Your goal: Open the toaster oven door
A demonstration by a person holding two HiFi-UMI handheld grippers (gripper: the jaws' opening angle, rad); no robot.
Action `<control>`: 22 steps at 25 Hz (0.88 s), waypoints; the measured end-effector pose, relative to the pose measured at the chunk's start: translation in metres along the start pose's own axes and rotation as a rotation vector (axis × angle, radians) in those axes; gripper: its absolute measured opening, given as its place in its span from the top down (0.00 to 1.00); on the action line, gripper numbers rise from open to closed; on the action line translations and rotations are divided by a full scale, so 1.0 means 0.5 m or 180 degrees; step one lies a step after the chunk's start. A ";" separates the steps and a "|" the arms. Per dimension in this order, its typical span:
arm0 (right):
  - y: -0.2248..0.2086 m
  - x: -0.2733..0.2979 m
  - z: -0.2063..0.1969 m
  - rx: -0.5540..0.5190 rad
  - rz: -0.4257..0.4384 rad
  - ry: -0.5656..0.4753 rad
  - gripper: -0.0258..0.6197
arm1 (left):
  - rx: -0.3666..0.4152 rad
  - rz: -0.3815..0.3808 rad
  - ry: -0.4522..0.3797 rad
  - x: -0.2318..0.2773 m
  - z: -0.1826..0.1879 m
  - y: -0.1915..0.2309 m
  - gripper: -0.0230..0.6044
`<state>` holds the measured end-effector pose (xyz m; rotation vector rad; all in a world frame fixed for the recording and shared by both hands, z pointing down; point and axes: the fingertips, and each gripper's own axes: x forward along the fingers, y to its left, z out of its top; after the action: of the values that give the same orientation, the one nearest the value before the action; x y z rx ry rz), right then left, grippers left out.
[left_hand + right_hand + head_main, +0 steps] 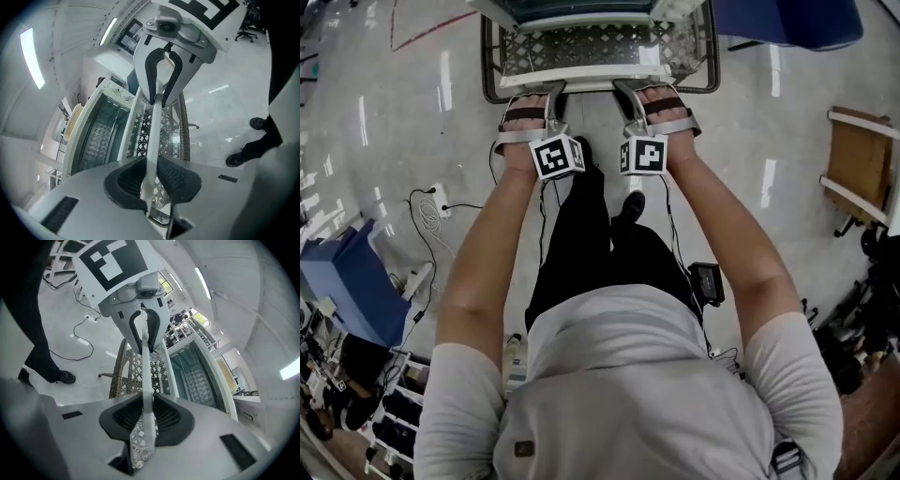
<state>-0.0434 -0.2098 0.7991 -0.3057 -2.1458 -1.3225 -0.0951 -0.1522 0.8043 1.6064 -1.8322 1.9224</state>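
Left gripper [151, 180]: I have its pads pressed on the white handle [591, 80], towards the bar's left end.
Right gripper [149, 420]: clamped on the same handle, towards its right end.
Door [581, 42]: swung down and out towards me, with the handle along its near edge.
Toaster oven [581, 7]: straight ahead of me at the top of the head view, its cavity and rack visible.
Wicker rim [490, 70]: frames the door's sides and near edge, above the pale floor [394, 112].
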 end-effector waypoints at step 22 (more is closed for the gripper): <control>0.198 0.070 -0.102 0.0055 -0.0604 -0.0166 0.82 | 0.0154 0.0578 -0.0190 0.095 -0.001 -0.204 0.82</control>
<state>-0.0053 -0.2106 0.9094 -0.1334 -2.2749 -1.4131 -0.0526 -0.1491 0.9084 1.5774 -2.0355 2.0258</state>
